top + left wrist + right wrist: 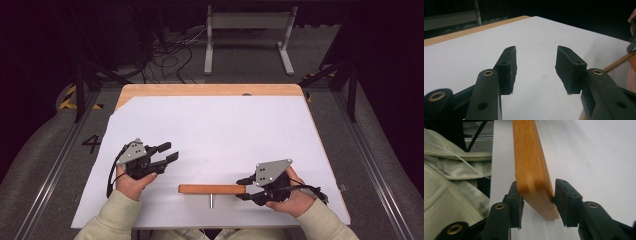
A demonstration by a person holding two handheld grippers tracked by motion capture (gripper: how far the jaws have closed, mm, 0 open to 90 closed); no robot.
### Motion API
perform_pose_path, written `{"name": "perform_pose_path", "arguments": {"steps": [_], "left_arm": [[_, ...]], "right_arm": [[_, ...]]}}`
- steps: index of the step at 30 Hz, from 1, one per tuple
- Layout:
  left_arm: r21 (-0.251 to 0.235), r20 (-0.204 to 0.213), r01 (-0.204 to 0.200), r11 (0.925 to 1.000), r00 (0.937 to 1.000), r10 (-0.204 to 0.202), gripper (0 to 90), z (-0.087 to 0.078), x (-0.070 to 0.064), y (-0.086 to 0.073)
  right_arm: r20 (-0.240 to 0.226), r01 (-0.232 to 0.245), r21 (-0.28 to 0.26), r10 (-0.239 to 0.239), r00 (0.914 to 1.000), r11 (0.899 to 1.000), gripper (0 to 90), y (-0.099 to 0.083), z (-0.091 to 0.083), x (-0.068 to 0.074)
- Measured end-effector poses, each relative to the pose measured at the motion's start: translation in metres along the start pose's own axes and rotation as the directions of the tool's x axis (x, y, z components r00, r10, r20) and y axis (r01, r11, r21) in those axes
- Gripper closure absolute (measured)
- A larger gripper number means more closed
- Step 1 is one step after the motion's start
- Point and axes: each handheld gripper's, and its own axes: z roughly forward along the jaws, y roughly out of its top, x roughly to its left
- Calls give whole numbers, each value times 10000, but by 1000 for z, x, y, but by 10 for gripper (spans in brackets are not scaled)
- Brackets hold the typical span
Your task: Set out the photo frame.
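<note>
A flat orange-brown wooden bar (212,189) lies near the front of the white sheet (220,130), with a short metal pin (211,200) sticking out of its near side. My right gripper (243,188) is shut on the bar's right end; in the right gripper view both pads press the sides of the wooden bar (531,167). My left gripper (168,152) hovers at the left of the sheet, open. In the left gripper view its pads (509,67) stand wide apart with nothing between them.
The white sheet covers a wooden table (210,90). A white metal stand (247,35) and loose cables (165,55) sit on the floor beyond the far edge. Both sleeves come in at the bottom.
</note>
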Motion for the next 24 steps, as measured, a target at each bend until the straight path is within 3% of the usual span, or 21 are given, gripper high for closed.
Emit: {"name": "perform_pose_path", "arguments": {"steps": [3,7,11,12,15,18,24], "left_arm": [[160,65,21,9999,10000,-22,519,2,0,-1],[217,99,61,9997,9999,-63,519,2,0,-1],[245,123,104,9996,9999,-107,519,3,0,-2],[252,116,113,9996,9999,-116,519,3,0,-2],[273,112,130,9995,9998,-133,519,4,0,-2],[429,129,209,9989,9997,-215,532,3,0,-2],[447,111,140,9989,9998,-145,541,4,1,-2]], "right_arm": [[-185,-21,76,22,9998,10000,531,-3,2,4],[-73,-242,149,243,9997,9996,516,-7,0,3],[-5,-657,584,659,9978,9961,525,-16,3,-1],[161,-867,943,856,9962,9918,539,-20,7,-3],[254,-1219,1888,1192,9925,9744,729,-31,16,-9],[-103,-1421,2324,1486,9889,9622,892,-35,21,-10],[-692,-1361,2448,1573,9851,9600,900,-32,30,-5]]}}
